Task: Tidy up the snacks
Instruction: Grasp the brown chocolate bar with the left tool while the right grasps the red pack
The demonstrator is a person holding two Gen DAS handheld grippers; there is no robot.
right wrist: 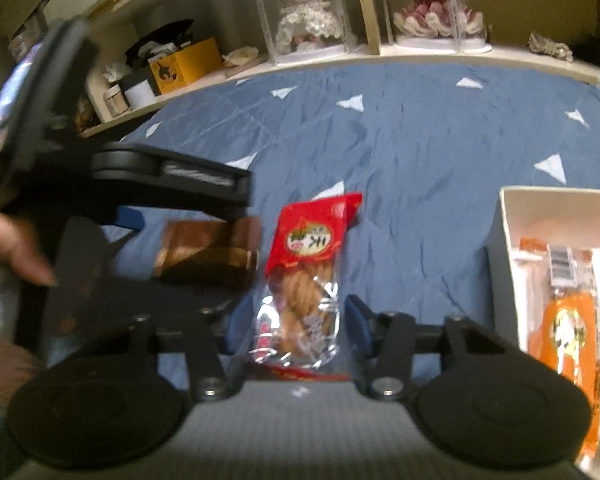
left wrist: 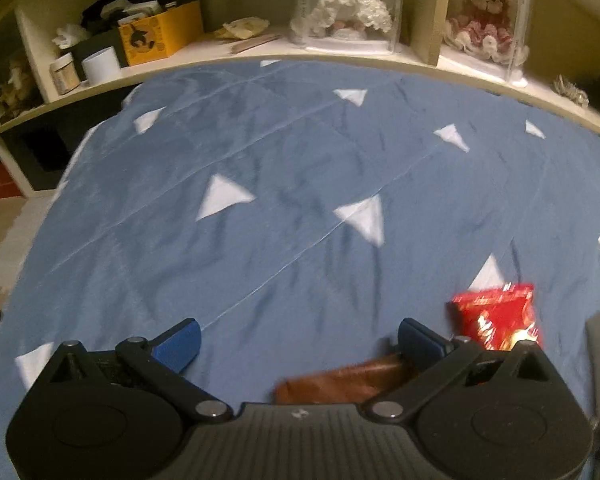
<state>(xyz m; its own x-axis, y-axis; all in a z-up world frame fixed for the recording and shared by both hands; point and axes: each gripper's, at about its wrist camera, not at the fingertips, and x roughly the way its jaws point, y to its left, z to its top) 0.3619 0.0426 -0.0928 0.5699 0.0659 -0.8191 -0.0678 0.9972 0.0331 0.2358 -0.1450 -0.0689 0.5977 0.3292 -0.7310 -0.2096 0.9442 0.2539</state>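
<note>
A red-topped clear plastic packet of twisted fried dough [right wrist: 302, 280] lies on the blue quilted bedspread with white paper-plane prints [right wrist: 420, 152], its long axis running straight away from the right gripper [right wrist: 296, 326], whose blue-padded fingers [right wrist: 358, 328] stand spread on either side of the packet's lower end without yet pinching it. A white cardboard box [right wrist: 500, 240] already holding orange snack packets [right wrist: 568, 328] sits on the bed just to the right, the likely destination. The left gripper [left wrist: 296, 340] hovers with its jaws wide apart, holding nothing, above a brown foil snack packet [left wrist: 340, 384] lying crosswise beneath it, beside the red packet. The right gripper is the nearer tool to the red packet and is aligned across its short width, so closing should grip it
</note>
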